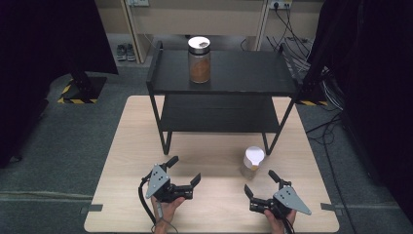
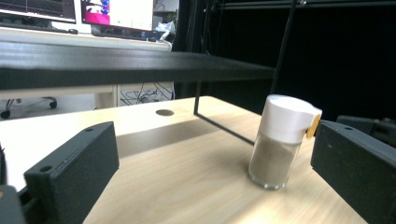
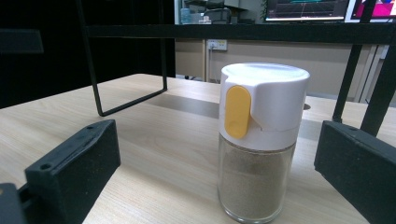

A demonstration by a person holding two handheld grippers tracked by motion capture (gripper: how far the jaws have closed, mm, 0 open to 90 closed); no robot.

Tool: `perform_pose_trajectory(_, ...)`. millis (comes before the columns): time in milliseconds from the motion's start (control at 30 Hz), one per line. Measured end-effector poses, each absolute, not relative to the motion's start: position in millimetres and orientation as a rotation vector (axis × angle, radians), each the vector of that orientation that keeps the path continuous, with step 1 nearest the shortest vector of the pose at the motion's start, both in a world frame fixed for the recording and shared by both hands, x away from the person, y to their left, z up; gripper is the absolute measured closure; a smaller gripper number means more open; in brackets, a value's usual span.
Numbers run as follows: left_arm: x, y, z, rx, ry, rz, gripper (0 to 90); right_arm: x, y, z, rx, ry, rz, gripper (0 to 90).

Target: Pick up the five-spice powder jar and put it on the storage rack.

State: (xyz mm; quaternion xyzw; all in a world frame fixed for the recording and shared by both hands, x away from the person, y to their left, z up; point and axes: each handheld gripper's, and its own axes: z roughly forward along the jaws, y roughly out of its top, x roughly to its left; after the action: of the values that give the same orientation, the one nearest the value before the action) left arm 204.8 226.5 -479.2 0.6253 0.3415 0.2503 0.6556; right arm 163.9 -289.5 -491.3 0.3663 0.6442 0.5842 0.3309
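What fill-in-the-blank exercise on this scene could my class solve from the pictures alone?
1. The shaker on the table has a white cap with a ____ tab.
2. The jar with brown powder stands on the ____ shelf of the black rack.
3. The jaws of the left hand-held gripper and the right hand-held gripper are ____.

Missing words: yellow; top; open

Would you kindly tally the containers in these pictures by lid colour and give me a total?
White-lidded shaker with a yellow tab, standing on the table in front of the right gripper: 1
Silver-lidded jar of brown powder, on the top shelf of the black rack: 1
Total: 2
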Motion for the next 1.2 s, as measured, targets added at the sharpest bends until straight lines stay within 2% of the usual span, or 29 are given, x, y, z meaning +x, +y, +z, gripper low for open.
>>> perform_pose_trajectory(567, 185, 232, -519, 1.431, 0.841, 0.553, 0.2, 164, -289, -491, 0.958, 1.687, 1.526, 0.5)
perform_pose_trajectory(1200, 178, 234, -529, 1.419, 0.83, 0.56, 0.2, 163, -289, -491, 0.952, 1.685, 1.529, 0.5)
